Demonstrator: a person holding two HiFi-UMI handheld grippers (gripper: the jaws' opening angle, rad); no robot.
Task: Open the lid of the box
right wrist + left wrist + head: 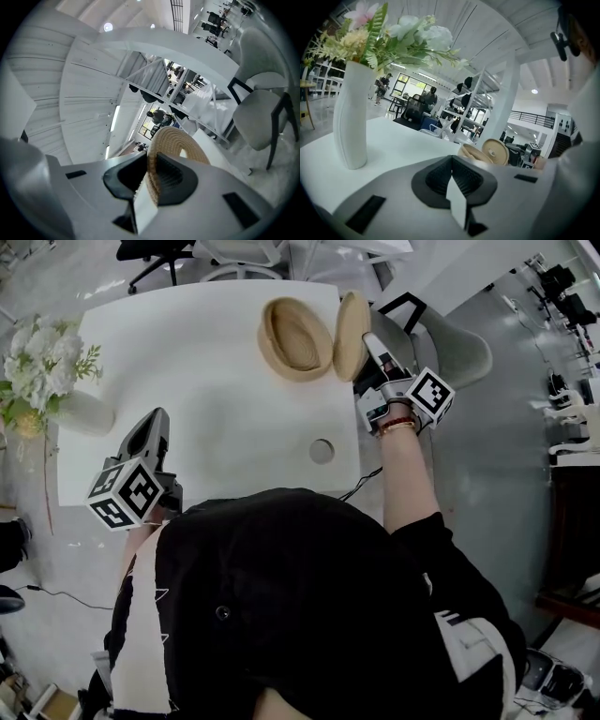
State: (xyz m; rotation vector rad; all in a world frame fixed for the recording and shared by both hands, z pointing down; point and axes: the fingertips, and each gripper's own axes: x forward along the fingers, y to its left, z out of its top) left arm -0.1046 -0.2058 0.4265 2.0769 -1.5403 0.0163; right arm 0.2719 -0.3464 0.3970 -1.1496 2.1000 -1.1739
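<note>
Here our right gripper's (371,345) jaws clamp the woven lid (351,334), held on edge just beside the open box (293,338) on the tabletop (206,409); our left gripper's (153,423) jaws are closed, empty.

Two grippers are showing: the left gripper (153,427) near left, the right gripper (370,345) far right. One woven box (292,338) and one lid (351,334) are showing far on one table (216,409). One vase (82,413) is standing left, and one chair (461,354) is standing far right.
</note>
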